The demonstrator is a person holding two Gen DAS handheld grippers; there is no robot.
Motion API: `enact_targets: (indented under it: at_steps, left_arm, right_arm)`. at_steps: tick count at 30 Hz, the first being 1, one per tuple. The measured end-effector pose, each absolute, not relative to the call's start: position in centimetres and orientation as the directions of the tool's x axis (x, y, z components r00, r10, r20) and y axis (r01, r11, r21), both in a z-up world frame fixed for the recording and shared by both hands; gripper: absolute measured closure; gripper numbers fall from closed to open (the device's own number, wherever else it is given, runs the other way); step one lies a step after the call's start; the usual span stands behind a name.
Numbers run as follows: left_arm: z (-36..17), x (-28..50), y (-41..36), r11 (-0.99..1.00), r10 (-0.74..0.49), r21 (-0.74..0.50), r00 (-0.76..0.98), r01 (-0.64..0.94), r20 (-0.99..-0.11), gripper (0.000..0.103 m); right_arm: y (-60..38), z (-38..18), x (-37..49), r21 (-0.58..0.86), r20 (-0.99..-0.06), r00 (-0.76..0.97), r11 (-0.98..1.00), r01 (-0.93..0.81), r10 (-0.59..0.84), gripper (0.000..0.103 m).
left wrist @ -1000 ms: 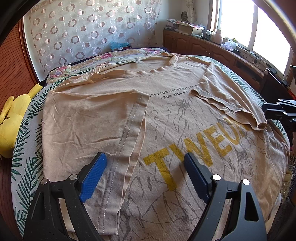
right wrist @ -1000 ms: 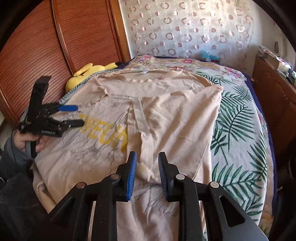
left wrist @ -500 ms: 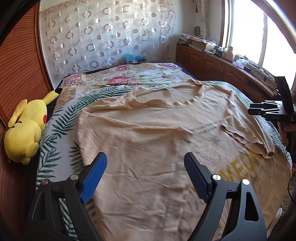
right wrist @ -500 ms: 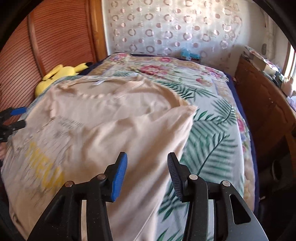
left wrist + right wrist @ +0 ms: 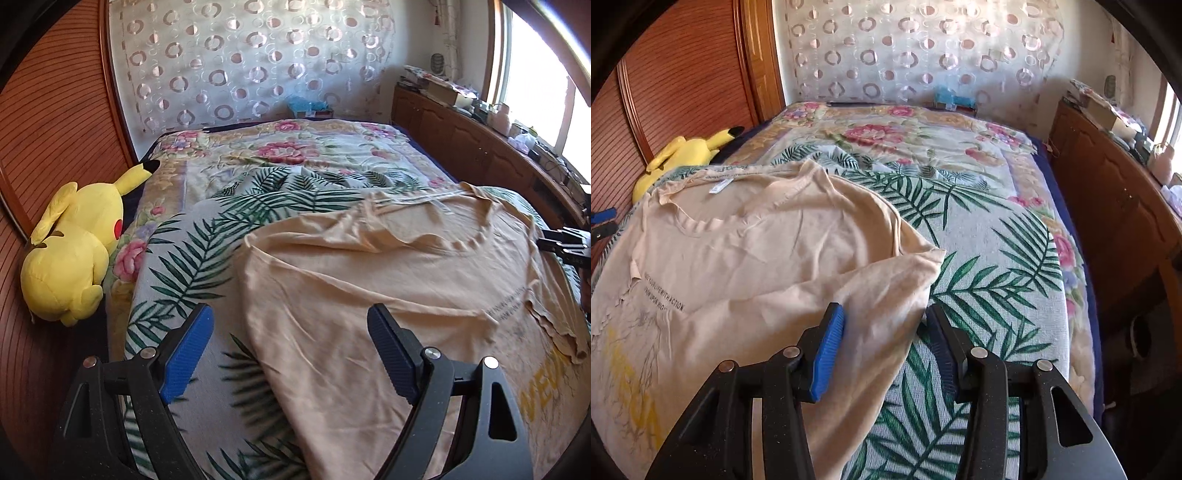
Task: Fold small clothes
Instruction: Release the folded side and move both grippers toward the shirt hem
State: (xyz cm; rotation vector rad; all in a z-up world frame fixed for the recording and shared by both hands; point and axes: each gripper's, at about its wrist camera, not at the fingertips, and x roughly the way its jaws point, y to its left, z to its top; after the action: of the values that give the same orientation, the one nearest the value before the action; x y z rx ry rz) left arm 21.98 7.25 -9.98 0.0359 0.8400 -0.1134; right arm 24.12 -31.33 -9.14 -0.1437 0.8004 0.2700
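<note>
We hold our left gripper [image 5: 290, 350] with its blue-padded jaws wide and empty; the beige cotton T-shirt with yellow lettering [image 5: 388, 295] lies spread beneath and beyond them, its side edge running between the fingers. Our right gripper [image 5: 884, 343] has just been opening to a middling gap, nothing pinched, the shirt's opposite edge below it. The leaf-printed bedspread [image 5: 997, 266] lies beyond the right finger.

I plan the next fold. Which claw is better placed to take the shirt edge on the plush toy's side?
Likely left. That shirt edge runs between the open fingers of the left claw, near the plush toy.
</note>
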Motion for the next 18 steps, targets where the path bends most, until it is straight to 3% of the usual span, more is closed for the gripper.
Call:
enact_targets:
  at_steps: [18]
  left_arm:
    - [-12.5,26.8,9.0,0.993,-0.085,-0.020,0.581,0.118,-0.809,0.017]
  right_arm:
    - [-31.5,-9.1,23.8,-0.007,-0.718,0.670,0.960,-0.279,0.189,0.045]
